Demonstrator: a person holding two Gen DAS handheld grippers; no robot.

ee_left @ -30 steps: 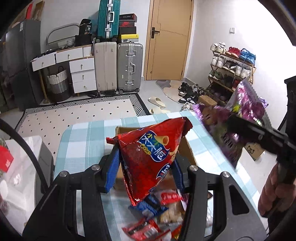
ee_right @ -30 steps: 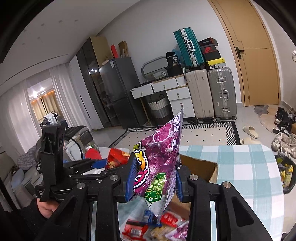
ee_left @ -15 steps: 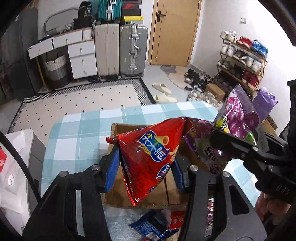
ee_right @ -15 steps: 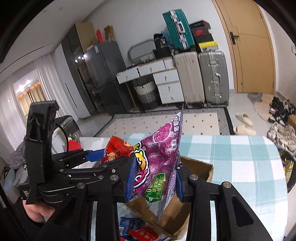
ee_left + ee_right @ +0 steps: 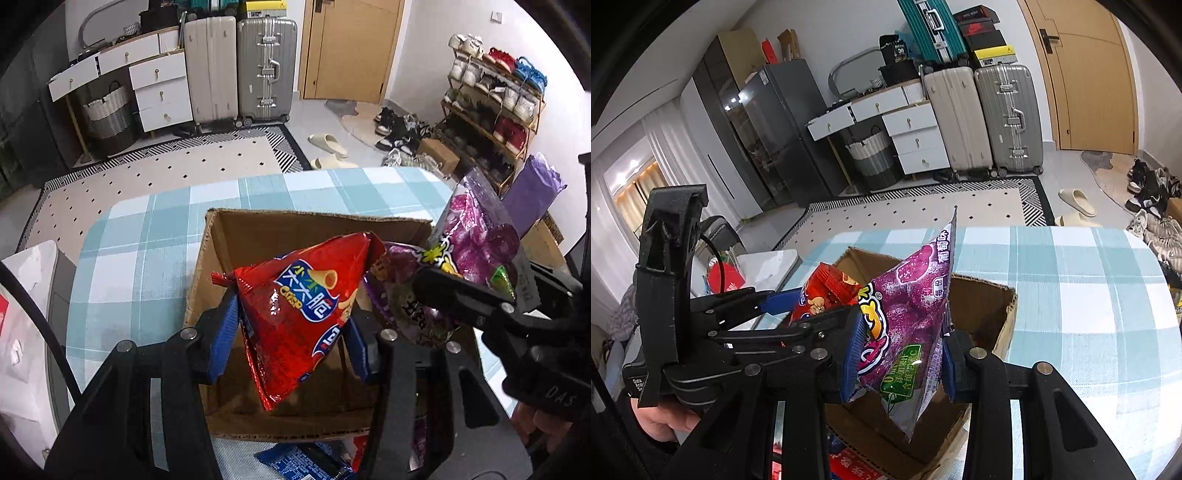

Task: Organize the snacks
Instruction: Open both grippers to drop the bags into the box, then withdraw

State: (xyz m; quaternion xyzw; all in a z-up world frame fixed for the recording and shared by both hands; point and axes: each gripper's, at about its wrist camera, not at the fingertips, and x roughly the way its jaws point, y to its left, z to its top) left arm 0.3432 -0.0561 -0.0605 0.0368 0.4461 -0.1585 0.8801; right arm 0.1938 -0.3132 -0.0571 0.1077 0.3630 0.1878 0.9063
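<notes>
**Holding two snack bags over the open box**

Clamped between the blue pads of the left gripper (image 5: pixel 291 332) is a red crisp bag (image 5: pixel 295 314), pinched at its sides so that it hangs point-down with its top corner tilted up to the right. It hangs above the inside of the cardboard box (image 5: pixel 258 240), whose flaps stand open on the table (image 5: pixel 147 236) covered in a blue-and-white check cloth. From the right wrist view the same red crisp bag (image 5: pixel 831 291) shows only partly, behind the left gripper (image 5: pixel 783 306) and above the box's left side.

The right gripper (image 5: pixel 899 360) is clenched on a purple grape-snack bag (image 5: pixel 908 325), held upright with its sealed edge rising to a point and its lower corner hanging down into the mouth of the cardboard box (image 5: pixel 990 317). In the left wrist view the right gripper (image 5: pixel 476 295) comes in from the right, with the purple grape-snack bag (image 5: pixel 472 236) just beside the red one, over the box's right side.

Near the box's front edge lie more loose snack packets (image 5: pixel 310 459), blue and red ones, partly hidden by the gripper frames.

Beyond the table a patterned rug (image 5: pixel 166 173) covers the floor, with two suitcases (image 5: pixel 266 66) and a white drawer unit (image 5: pixel 162 88) against the far wall, and a shoe rack (image 5: pixel 495 99) to the right.
</notes>
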